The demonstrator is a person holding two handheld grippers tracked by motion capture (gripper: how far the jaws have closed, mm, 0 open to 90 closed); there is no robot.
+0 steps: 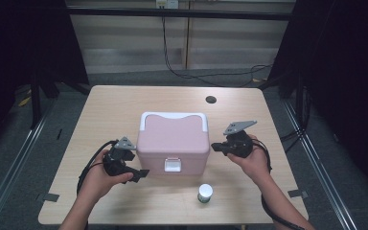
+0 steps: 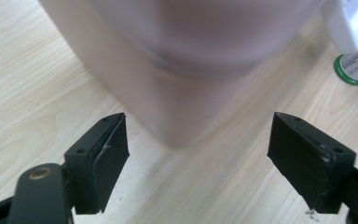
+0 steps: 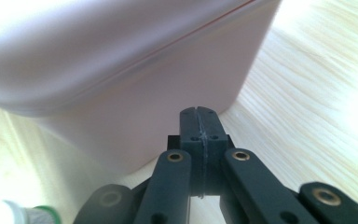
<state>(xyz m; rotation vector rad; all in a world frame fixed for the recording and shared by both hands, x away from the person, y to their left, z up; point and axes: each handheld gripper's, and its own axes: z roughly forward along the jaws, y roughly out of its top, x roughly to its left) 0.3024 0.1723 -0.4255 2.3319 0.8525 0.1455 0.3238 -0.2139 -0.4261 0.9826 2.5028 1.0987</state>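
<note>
A pink lidded box (image 1: 173, 143) with a white handle and a white front latch (image 1: 173, 165) stands in the middle of the table. My left gripper (image 1: 141, 174) sits at its front left corner, open, with the box's corner (image 2: 177, 107) ahead of the wide-apart jaws and nothing between them. My right gripper (image 1: 217, 147) is at the box's right side, shut and empty, its tips close to the pink wall (image 3: 135, 93). A small white bottle with a green base (image 1: 204, 193) stands in front of the box.
The light wooden table (image 1: 110, 110) has a dark round hole (image 1: 211, 99) near its far edge. The bottle (image 2: 356, 51) lies beyond my left gripper's right jaw. Black cables trail from both grippers and across the floor behind the table.
</note>
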